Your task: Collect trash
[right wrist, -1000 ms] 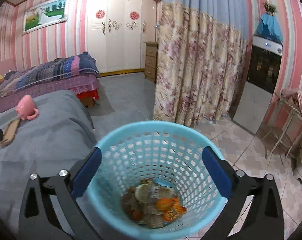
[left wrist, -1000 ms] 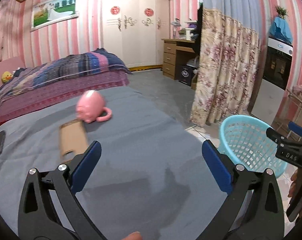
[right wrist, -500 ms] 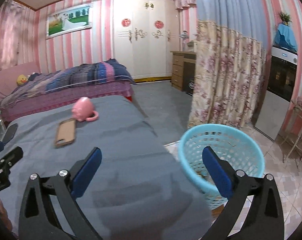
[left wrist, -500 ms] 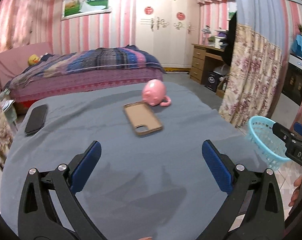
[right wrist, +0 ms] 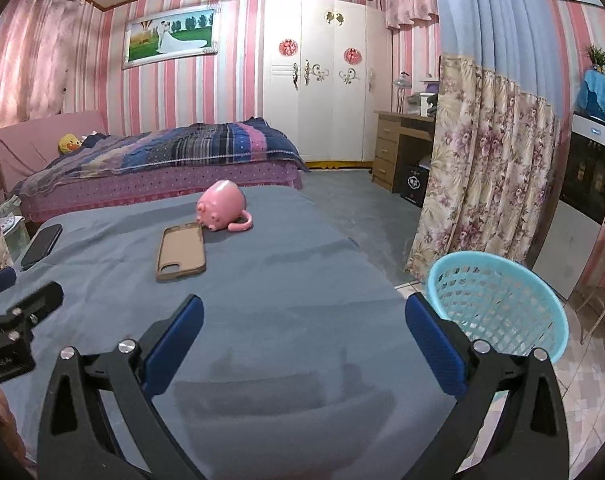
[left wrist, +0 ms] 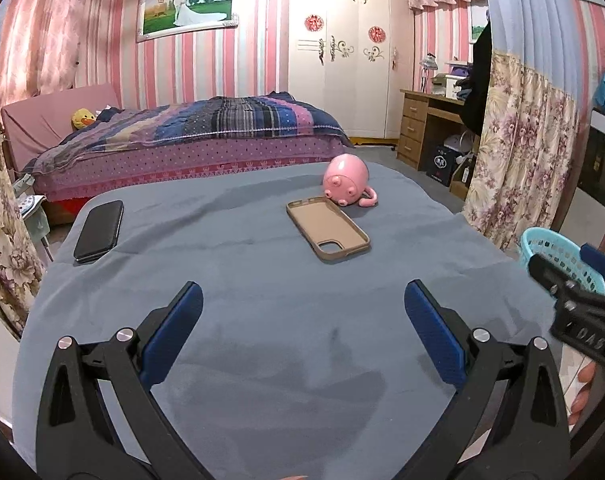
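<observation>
Both claws, left claw (left wrist: 302, 332) and right claw (right wrist: 302, 336), gape wide and empty over the grey tabletop (left wrist: 262, 312); no trash remains there. The basket (right wrist: 498, 304) sits mid-right; leave the phone case (left wrist: 328, 232) and pink mug (left wrist: 346, 178) alone

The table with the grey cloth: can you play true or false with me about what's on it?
1. The pink mug lies tipped over on the grey cloth. True.
2. The tan phone case is inside the blue basket. False: it lies on the cloth beside the mug.
3. The left gripper is open and holds nothing. True.
4. The black phone sits right next to the mug. False: it lies far off, near the cloth's left edge.
5. The right gripper is squeezing the mug. False: it is open and empty.
</observation>
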